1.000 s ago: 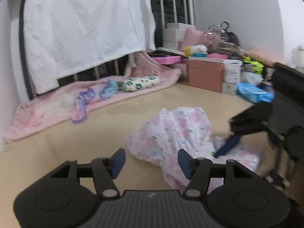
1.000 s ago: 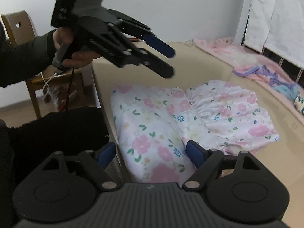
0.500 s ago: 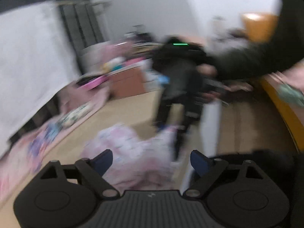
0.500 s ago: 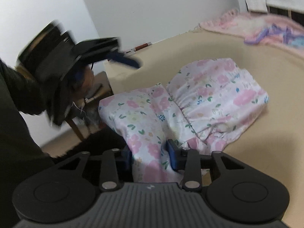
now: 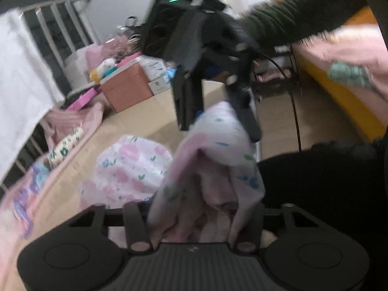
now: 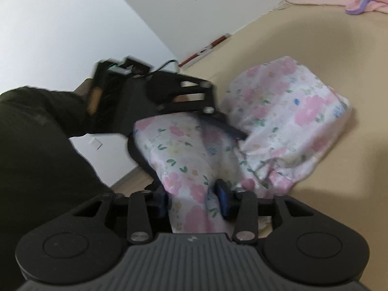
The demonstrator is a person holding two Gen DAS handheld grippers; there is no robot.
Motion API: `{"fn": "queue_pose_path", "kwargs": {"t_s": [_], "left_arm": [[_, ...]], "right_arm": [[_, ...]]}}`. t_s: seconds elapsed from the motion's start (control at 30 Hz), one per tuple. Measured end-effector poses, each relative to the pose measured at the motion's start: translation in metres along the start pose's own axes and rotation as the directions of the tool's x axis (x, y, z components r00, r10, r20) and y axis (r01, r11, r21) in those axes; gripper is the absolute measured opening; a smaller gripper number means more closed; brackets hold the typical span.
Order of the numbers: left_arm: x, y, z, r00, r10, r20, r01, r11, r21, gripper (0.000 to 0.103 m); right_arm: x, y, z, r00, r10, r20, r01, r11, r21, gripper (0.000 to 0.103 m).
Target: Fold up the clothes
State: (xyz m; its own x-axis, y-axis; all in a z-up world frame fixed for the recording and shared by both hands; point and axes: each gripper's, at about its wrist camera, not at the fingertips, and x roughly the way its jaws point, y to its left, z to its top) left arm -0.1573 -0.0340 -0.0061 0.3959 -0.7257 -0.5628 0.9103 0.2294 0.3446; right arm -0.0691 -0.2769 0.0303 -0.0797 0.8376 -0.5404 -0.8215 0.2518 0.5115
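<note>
While both grippers, left [image 5: 194, 215] and right [image 6: 194, 200], clamp its near edge, the garment [image 6: 278, 126] stretches away across the worktop [image 6: 315, 48].

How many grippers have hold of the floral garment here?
2. The right gripper pinches the floral garment at its near edge; the left gripper grips it alongside, by the table's edge.

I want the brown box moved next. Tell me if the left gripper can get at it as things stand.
Probably not yet. The left gripper has its jaws shut on the floral garment, and the right gripper hangs in front of the brown box. It would have to let go of the cloth first.
</note>
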Motion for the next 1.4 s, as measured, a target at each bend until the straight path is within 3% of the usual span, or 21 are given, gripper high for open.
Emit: {"fn": "queue_pose_path", "kwargs": {"t_s": [0.03, 0.07, 0.17, 0.3, 0.4, 0.5, 0.53, 0.6, 0.63, 0.67, 0.77, 0.87, 0.93, 0.97, 1.03, 1.1, 1.13, 1.2, 1.27, 1.33, 1.4], "left_arm": [[-0.002, 0.009, -0.001, 1.0, -0.021, 0.012, 0.021, 0.998, -0.064, 0.037], [-0.004, 0.019, -0.004, 0.999, -0.043, 0.03, 0.047, 0.989, -0.138, 0.027], [-0.006, 0.05, -0.013, 0.991, -0.104, 0.084, 0.127, 0.928, -0.35, 0.022], [-0.007, 0.083, -0.025, 0.971, -0.184, 0.153, 0.239, 0.795, -0.557, 0.02], [-0.015, 0.099, -0.028, 0.951, -0.226, 0.211, 0.309, 0.724, -0.616, 0.02], [-0.018, 0.113, -0.031, 0.931, -0.249, 0.266, 0.364, 0.647, -0.67, 0.02], [-0.019, 0.116, -0.033, 0.925, -0.259, 0.28, 0.381, 0.619, -0.687, 0.02], [-0.019, 0.119, -0.039, 0.916, -0.284, 0.283, 0.399, 0.575, -0.715, 0.018], [-0.019, 0.12, -0.042, 0.922, -0.285, 0.263, 0.383, 0.561, -0.734, 0.021], [-0.018, 0.12, -0.044, 0.936, -0.27, 0.227, 0.344, 0.555, -0.758, 0.03], [-0.032, 0.119, -0.048, 0.966, -0.207, 0.155, 0.245, 0.547, -0.801, 0.053], [-0.062, 0.11, -0.049, 0.988, -0.051, 0.147, 0.149, 0.584, -0.798, 0.088], [-0.081, 0.103, -0.051, 0.989, 0.071, 0.131, 0.062, 0.598, -0.799, 0.089], [-0.086, 0.101, -0.053, 0.986, 0.122, 0.111, 0.017, 0.593, -0.805, 0.09], [-0.086, 0.102, -0.059, 0.983, 0.178, 0.04, -0.068, 0.559, -0.827, 0.096], [-0.076, 0.107, -0.065, 0.982, 0.185, -0.043, -0.132, 0.505, -0.853, 0.096], [-0.069, 0.111, -0.069, 0.983, 0.169, -0.065, -0.139, 0.475, -0.869, 0.096], [-0.063, 0.118, -0.072, 0.985, 0.167, -0.048, -0.119, 0.445, -0.888, 0.096], [-0.056, 0.124, -0.069, 0.988, 0.144, -0.049, -0.108, 0.436, -0.893, 0.096], [-0.049, 0.129, -0.066, 0.991, 0.122, -0.051, -0.1, 0.435, -0.895, 0.096], [-0.044, 0.131, -0.066, 0.992, 0.116, -0.05, -0.095, 0.425, -0.9, 0.096]], "right_arm": [[-0.003, 0.003, -0.001, 1.0, -0.007, 0.016, 0.007, 1.0, -0.01, 0.063], [-0.006, 0.007, -0.002, 0.999, -0.013, 0.033, 0.014, 1.0, -0.02, 0.077], [-0.016, 0.015, -0.008, 0.994, -0.04, 0.099, 0.045, 0.998, -0.048, 0.103], [-0.023, 0.017, -0.028, 0.969, -0.098, 0.225, 0.112, 0.992, -0.052, 0.103], [-0.016, 0.013, -0.038, 0.947, -0.164, 0.276, 0.19, 0.979, -0.07, 0.102], [-0.004, 0.015, -0.038, 0.926, -0.177, 0.334, 0.223, 0.969, -0.103, 0.1], [-0.001, 0.017, -0.037, 0.921, -0.169, 0.35, 0.222, 0.968, -0.116, 0.098], [0.005, 0.018, -0.031, 0.921, -0.138, 0.364, 0.197, 0.972, -0.128, 0.074], [0.01, 0.014, -0.026, 0.925, -0.127, 0.358, 0.171, 0.981, -0.095, 0.049], [0.014, 0.005, -0.022, 0.933, -0.113, 0.342, 0.133, 0.991, -0.033, 0.038], [0.023, -0.01, -0.013, 0.951, -0.105, 0.292, 0.072, 0.99, 0.121, 0.024], [0.029, -0.008, -0.006, 0.962, -0.126, 0.243, 0.08, 0.979, 0.19, 0.023], [0.029, -0.009, 0.001, 0.967, -0.088, 0.24, 0.024, 0.966, 0.258, 0.023], [0.028, -0.014, 0.003, 0.969, -0.082, 0.234, 0.006, 0.951, 0.308, 0.023], [0.026, -0.024, 0.006, 0.972, -0.076, 0.221, -0.021, 0.913, 0.407, 0.024], [0.028, -0.037, 0.005, 0.971, -0.072, 0.229, -0.057, 0.856, 0.513, 0.024], [0.03, -0.043, 0.003, 0.97, -0.074, 0.234, -0.071, 0.826, 0.559, 0.027], [0.031, -0.047, 0.003, 0.973, -0.103, 0.205, -0.037, 0.813, 0.581, 0.039], [0.024, -0.04, 0.003, 0.96, -0.155, 0.235, -0.004, 0.828, 0.56, 0.07], [0.008, -0.023, 0.001, 0.925, -0.256, 0.281, 0.078, 0.852, 0.518, 0.083], [-0.009, -0.002, -0.003, 0.868, -0.373, 0.328, 0.195, 0.864, 0.465, 0.085]]}}
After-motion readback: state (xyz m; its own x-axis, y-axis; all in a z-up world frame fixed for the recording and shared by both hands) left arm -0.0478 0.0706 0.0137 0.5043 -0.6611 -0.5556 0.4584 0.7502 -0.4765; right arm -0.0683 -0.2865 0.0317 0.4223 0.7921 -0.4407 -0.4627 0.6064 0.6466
